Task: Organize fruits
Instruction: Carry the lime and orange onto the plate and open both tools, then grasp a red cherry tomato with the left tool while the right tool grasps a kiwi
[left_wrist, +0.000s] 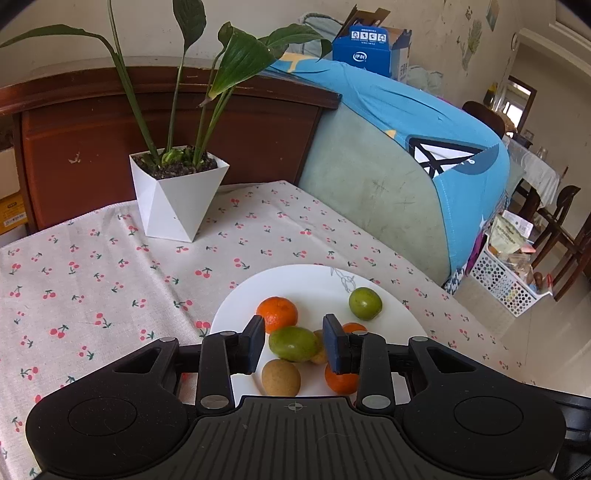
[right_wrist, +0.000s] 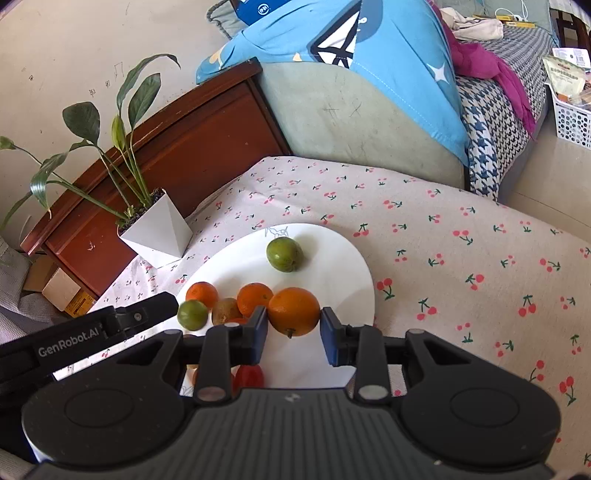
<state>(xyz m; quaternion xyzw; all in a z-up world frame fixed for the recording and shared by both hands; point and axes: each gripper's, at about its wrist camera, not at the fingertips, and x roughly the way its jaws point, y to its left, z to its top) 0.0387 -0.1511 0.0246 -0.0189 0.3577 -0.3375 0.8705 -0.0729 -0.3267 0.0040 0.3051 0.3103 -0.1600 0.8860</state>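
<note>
A white plate (left_wrist: 317, 284) on the cherry-print cloth holds several fruits. In the left wrist view my left gripper (left_wrist: 294, 343) is shut on a green fruit (left_wrist: 293, 343), just above the plate. Around it lie an orange tangerine (left_wrist: 277, 314), a brown kiwi (left_wrist: 280, 377), another tangerine (left_wrist: 338, 380) and a second green fruit (left_wrist: 365, 303). In the right wrist view my right gripper (right_wrist: 294, 328) is shut on a large orange (right_wrist: 294, 311) over the plate (right_wrist: 332, 266). A green fruit (right_wrist: 284, 254) lies farther back. The left gripper's arm (right_wrist: 92, 332) enters from the left.
A white angular pot with a leafy plant (left_wrist: 177, 195) stands at the table's back left. A brown wooden headboard (left_wrist: 92, 140) and a sofa with a blue cover (left_wrist: 424, 122) border the table. A white perforated basket (left_wrist: 506, 280) sits on the floor at right.
</note>
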